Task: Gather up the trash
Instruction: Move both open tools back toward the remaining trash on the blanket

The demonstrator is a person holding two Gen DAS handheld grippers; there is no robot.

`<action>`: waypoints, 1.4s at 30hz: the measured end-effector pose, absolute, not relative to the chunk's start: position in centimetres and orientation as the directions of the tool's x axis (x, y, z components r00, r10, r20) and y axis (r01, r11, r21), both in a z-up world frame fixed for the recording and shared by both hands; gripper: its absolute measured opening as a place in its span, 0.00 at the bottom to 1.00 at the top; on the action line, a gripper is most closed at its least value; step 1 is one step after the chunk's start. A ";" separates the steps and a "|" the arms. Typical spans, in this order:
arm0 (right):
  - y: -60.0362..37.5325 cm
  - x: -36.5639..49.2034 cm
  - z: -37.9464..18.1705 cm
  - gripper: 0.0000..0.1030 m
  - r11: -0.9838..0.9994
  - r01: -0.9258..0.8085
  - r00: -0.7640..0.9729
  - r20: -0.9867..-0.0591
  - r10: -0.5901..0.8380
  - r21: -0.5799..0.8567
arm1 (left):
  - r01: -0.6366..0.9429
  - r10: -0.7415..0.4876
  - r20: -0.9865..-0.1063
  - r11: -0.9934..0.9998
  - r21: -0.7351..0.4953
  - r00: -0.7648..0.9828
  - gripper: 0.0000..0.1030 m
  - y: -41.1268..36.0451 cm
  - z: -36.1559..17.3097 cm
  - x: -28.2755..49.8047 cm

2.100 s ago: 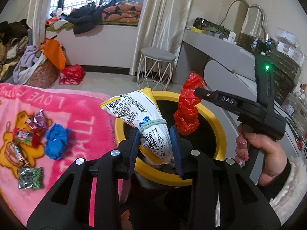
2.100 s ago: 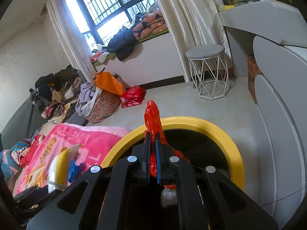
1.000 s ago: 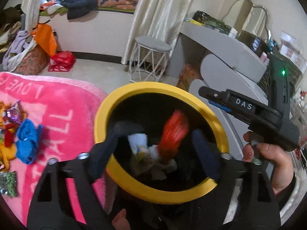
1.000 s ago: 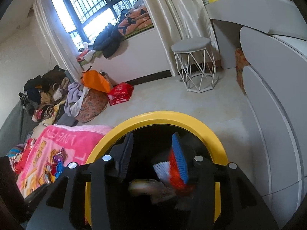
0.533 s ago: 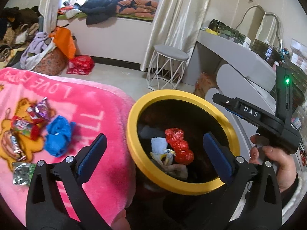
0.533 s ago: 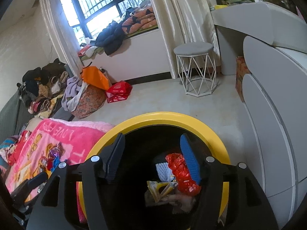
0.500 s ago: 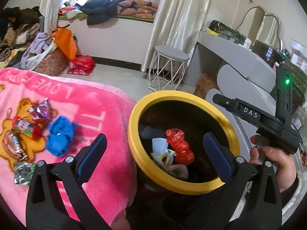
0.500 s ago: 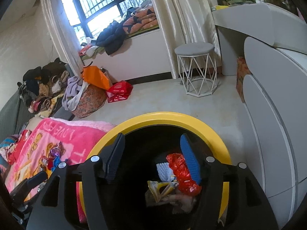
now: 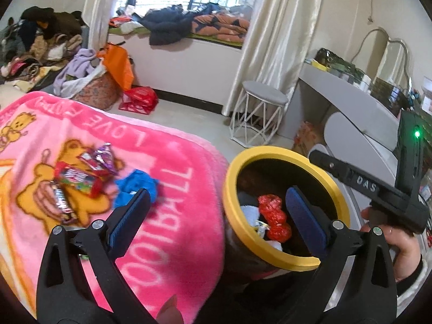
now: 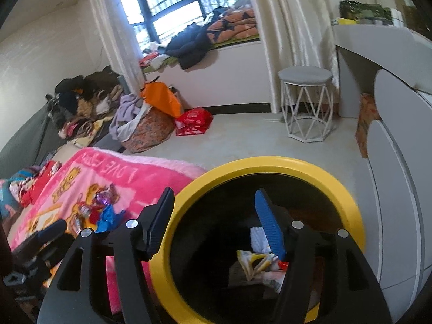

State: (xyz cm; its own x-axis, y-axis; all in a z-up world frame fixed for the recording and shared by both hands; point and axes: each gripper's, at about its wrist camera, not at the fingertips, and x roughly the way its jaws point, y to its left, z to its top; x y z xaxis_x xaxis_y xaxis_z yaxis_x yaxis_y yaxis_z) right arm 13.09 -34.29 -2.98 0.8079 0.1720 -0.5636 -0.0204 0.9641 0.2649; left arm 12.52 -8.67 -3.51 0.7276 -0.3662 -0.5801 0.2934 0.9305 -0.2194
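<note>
While both grippers are empty, the trash that remains lies on the pink blanket (image 9: 172,189), just beside the yellow-rimmed bin (image 9: 229,210). The left gripper (image 9: 216,216) has its fingers spread wide, and the right gripper (image 10: 216,224) is partly spread, with nothing between the fingers. The candy wrappers (image 9: 81,175) look very light, thin and slippery, so they probably crumple and slide easily; a pinch at a twisted end seems best. The blue crumpled piece (image 9: 136,186) looks soft and can likely be taken across its middle.
</note>
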 end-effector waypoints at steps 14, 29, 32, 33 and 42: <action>-27.6 12.0 -1.7 0.63 0.954 -0.208 0.795 -0.531 0.293 0.216 | 0.165 -0.253 -0.539 0.965 -0.206 0.804 0.90 -3.5 -2.2 12.2; -23.1 11.8 -2.3 0.66 0.935 -0.306 0.756 -0.550 0.354 0.180 | 0.030 -0.164 -0.540 0.968 -0.247 0.825 0.90 2.4 -2.3 12.4; -22.2 11.9 -2.4 0.66 0.930 -0.322 0.746 -0.557 0.365 0.177 | 0.005 -0.146 -0.546 0.968 -0.251 0.825 0.90 3.5 -2.7 12.5; -21.7 12.0 -2.5 0.66 0.929 -0.328 0.741 -0.562 0.366 0.173 | -0.008 -0.138 -0.549 0.967 -0.256 0.824 0.90 3.9 -2.8 12.6; -18.4 14.1 -3.9 0.66 0.918 -0.361 0.687 -0.618 0.382 0.166 | -0.102 -0.097 -0.579 0.948 -0.301 0.809 0.90 7.7 -4.6 13.1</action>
